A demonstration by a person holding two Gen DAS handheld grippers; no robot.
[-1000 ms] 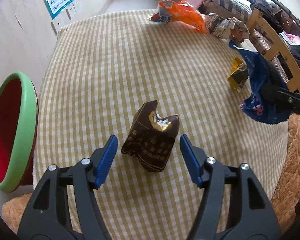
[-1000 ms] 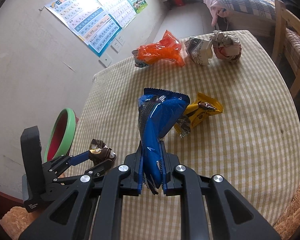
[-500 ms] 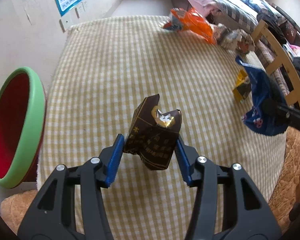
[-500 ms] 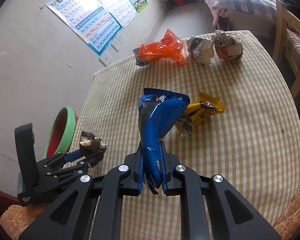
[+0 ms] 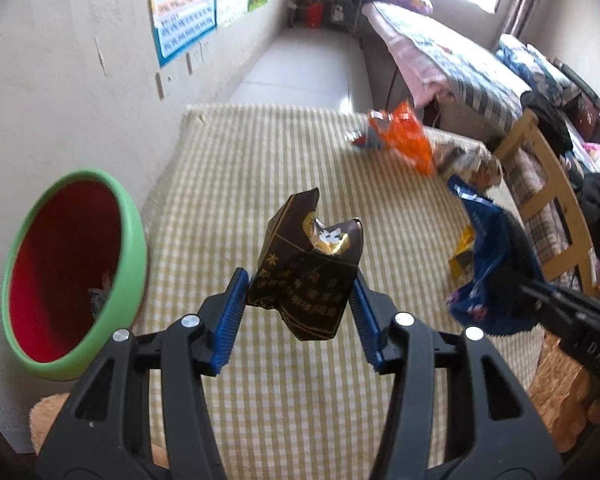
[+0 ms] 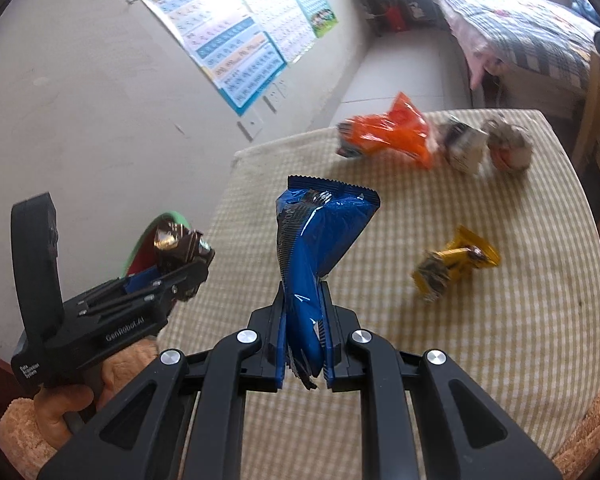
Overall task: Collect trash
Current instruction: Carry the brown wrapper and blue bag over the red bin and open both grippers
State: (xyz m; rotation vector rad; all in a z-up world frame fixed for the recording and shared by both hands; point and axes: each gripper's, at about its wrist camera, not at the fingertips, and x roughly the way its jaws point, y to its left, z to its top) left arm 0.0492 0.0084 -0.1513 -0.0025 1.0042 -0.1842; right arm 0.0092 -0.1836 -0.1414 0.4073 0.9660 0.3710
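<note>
Clamping a crumpled dark brown wrapper [image 5: 306, 268] between its blue pads, the left gripper [image 5: 300, 312] holds the packet clear above the checked tabletop [image 5: 260, 168], beside a green-rimmed red bin [image 5: 76, 264] that stands off the tabletop's left edge by the wall. The right gripper [image 6: 303, 344] is closed tight on a twisted blue snack bag [image 6: 316, 240], which stands up from between its pads, also lifted off the cloth. Three pieces of trash lie together at the tabletop's far end — an orange bag [image 6: 388, 136], a pale crumpled carton [image 6: 462, 148] and a balled paper wad [image 6: 508, 150] — while a yellow wrapper [image 6: 456, 264] rests alone nearer the middle, to the right of the blue bag in the right wrist view. A person's hand [image 6: 66, 400] grips the left gripper's handle at lower left. Posters [image 6: 236, 36] hang on the wall, and a bed [image 5: 452, 64] with a plaid cover lies beyond the tabletop.
</note>
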